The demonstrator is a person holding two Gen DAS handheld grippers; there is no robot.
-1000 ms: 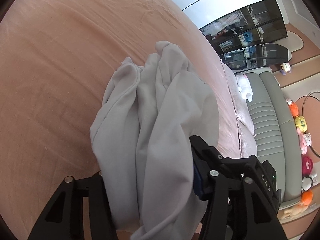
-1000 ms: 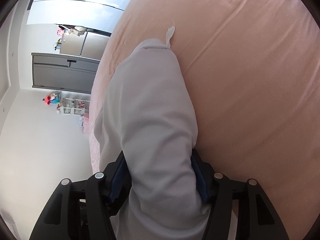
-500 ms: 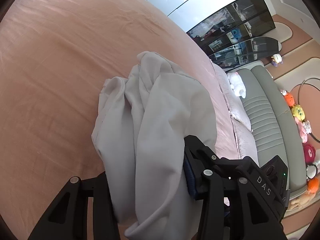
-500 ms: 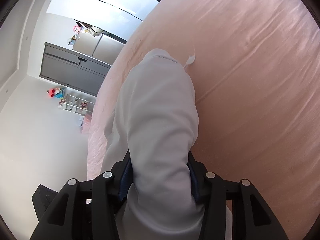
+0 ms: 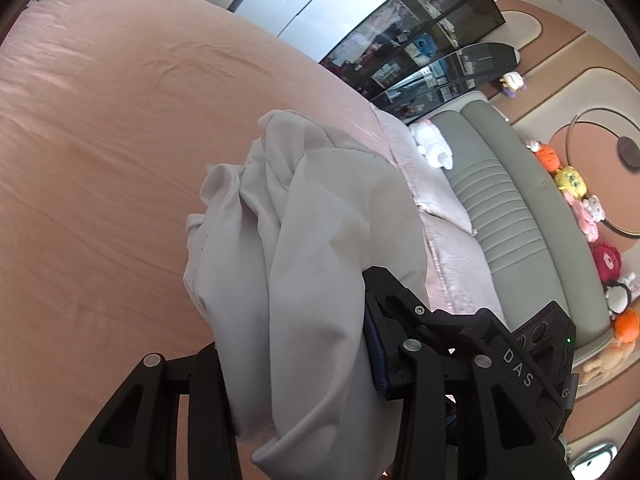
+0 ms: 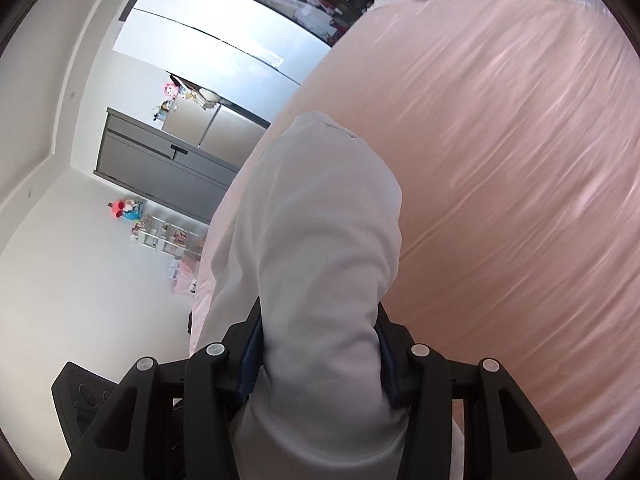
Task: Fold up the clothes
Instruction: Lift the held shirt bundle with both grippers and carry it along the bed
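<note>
Clearly, the left gripper point(image 5: 296, 364) is clenched on a bunched white garment point(image 5: 304, 240), which fills the gap between its fingers point(image 5: 376, 344) and spills forward in loose folds above the pink bed point(image 5: 100, 140). Likewise the right gripper point(image 6: 320, 356) grasps another part of the same white garment point(image 6: 316, 240); the cloth runs as a smooth roll between the fingers point(image 6: 386, 354) and hangs ahead of them over the bed point(image 6: 520, 180). Grey headboard point(image 5: 512, 216) and plush toys point(image 5: 572, 180) line the bed's far side.
</note>
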